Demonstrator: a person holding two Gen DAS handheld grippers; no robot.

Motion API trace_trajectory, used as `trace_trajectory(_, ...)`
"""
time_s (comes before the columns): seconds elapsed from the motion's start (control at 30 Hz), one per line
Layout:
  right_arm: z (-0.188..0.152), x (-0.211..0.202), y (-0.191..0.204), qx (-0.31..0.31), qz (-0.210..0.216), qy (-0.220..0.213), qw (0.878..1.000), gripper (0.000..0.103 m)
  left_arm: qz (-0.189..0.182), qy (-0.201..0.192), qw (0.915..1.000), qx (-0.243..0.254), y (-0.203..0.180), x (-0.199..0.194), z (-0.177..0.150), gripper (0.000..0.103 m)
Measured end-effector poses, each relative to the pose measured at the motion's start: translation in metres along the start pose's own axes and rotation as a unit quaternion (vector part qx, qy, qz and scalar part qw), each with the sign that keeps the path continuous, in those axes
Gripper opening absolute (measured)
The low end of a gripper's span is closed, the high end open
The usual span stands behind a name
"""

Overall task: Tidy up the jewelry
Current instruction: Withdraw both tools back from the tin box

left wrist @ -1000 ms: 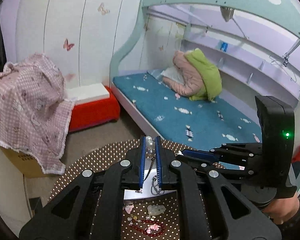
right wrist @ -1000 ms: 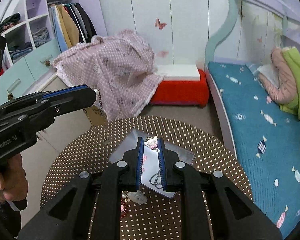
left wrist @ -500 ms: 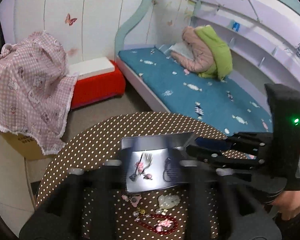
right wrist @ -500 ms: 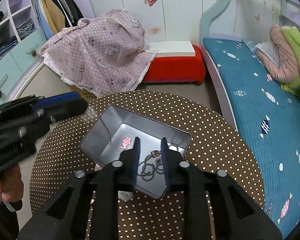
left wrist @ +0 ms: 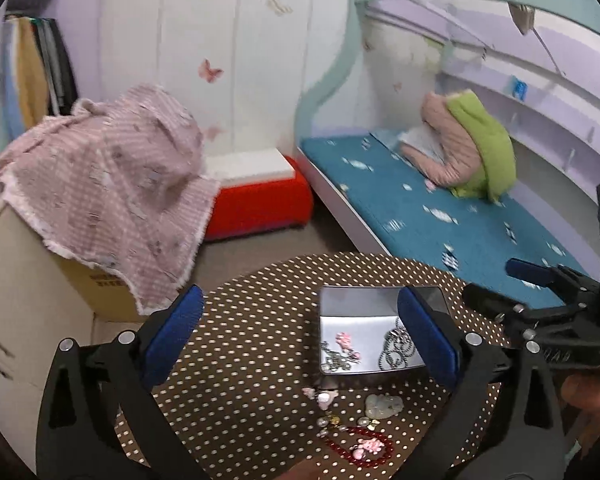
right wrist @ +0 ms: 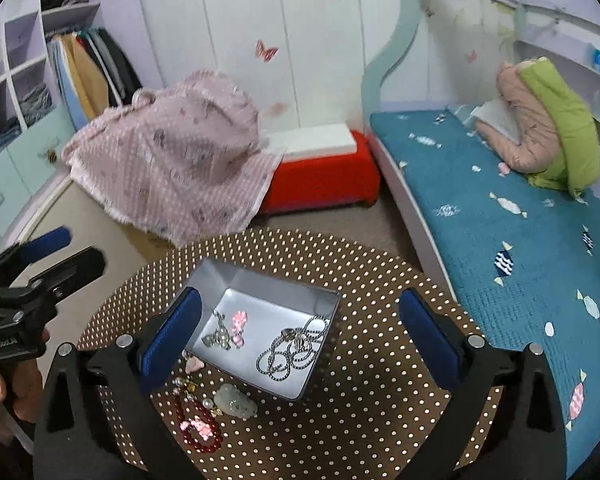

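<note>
A silver metal tray (right wrist: 216, 276) (left wrist: 360, 300) stands on the round polka-dot table (right wrist: 380, 420) (left wrist: 252, 340). In it lie a black bead chain (right wrist: 292, 350) (left wrist: 396, 350), a pink charm (right wrist: 238, 322) (left wrist: 346, 340) and a silver piece (right wrist: 218, 336). In front of the tray lie a red bead bracelet (right wrist: 198, 428) (left wrist: 360, 446), a pale jade pendant (right wrist: 236, 400) (left wrist: 384, 404) and small pearls (right wrist: 186, 384). My left gripper (left wrist: 300, 344) and right gripper (right wrist: 300, 340) are both wide open and empty, above the table. The left gripper also shows at the right wrist view's left edge (right wrist: 40, 264).
A pink checked cloth (right wrist: 172, 160) covers a cardboard box left of the table. A red stool (right wrist: 320, 176) stands behind it. A bed with a blue mattress (right wrist: 520, 220) and folded bedding (right wrist: 548, 128) runs along the right. Wardrobe shelves (right wrist: 28, 80) are at the far left.
Both grippers opened wide and dropped the pieces they held into the tray. Both pulled back and up from the tray.
</note>
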State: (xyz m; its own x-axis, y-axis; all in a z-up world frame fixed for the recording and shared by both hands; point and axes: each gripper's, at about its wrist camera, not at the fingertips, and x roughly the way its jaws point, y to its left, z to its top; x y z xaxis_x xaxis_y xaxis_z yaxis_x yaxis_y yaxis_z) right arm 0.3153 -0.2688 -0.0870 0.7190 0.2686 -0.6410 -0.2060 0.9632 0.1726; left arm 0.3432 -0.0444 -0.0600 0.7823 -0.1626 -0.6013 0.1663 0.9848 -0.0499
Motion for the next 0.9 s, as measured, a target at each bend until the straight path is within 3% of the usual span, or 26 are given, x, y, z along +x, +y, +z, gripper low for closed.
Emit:
trace_trajectory(0.43,-0.002,-0.067,0.014,0.011,0.000,-0.072,0.997,0.095,0.040,-0.063,0.9971,-0.018,0.016,-0.072,-0.012,0.098)
trace_trajectory(0.9,-0.035,-0.114,0.037,0.006,-0.018,-0.112,0.994,0.095,0.052,-0.073,0.9959,-0.014,0.013,-0.105,-0.041,0.098)
